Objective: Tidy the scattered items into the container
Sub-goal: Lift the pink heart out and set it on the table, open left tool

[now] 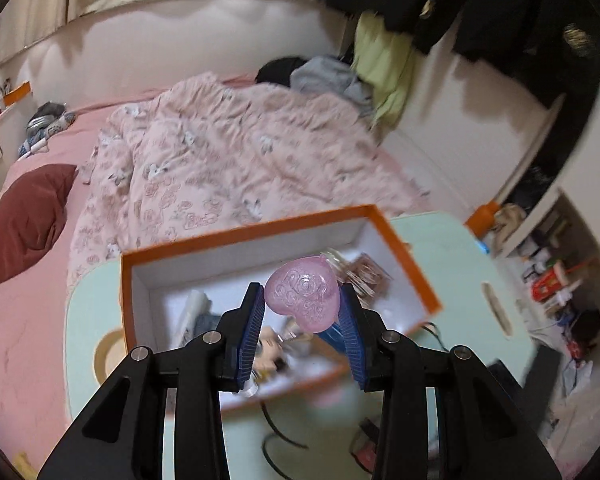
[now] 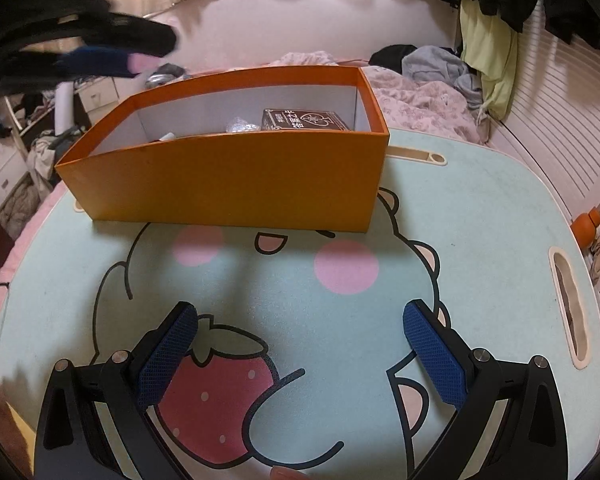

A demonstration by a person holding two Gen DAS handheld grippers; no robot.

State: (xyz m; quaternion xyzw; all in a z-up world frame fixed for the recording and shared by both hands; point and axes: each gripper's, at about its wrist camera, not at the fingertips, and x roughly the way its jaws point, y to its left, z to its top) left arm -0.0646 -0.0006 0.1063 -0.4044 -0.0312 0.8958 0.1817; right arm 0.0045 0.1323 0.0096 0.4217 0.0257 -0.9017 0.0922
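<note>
- Left wrist view: the left gripper [image 1: 302, 306] pinches one pink heart-shaped case [image 1: 302, 297] between its blue pads, held above the open orange box [image 1: 412, 258]. Only this view looks down into the box, where several blurred items lie, among them a brown packet [image 1: 366, 276].
- Right wrist view: the right gripper [image 2: 300, 344] is spread wide with nothing between its pads, above the bench [image 2: 480, 240] and its strawberry print. The one orange box [image 2: 228, 184] stands toward the bench's far edge, outer wall facing; a dark carton [image 2: 306, 120] shows inside. The left gripper [image 2: 100, 60] is a blur at the upper left.
</note>
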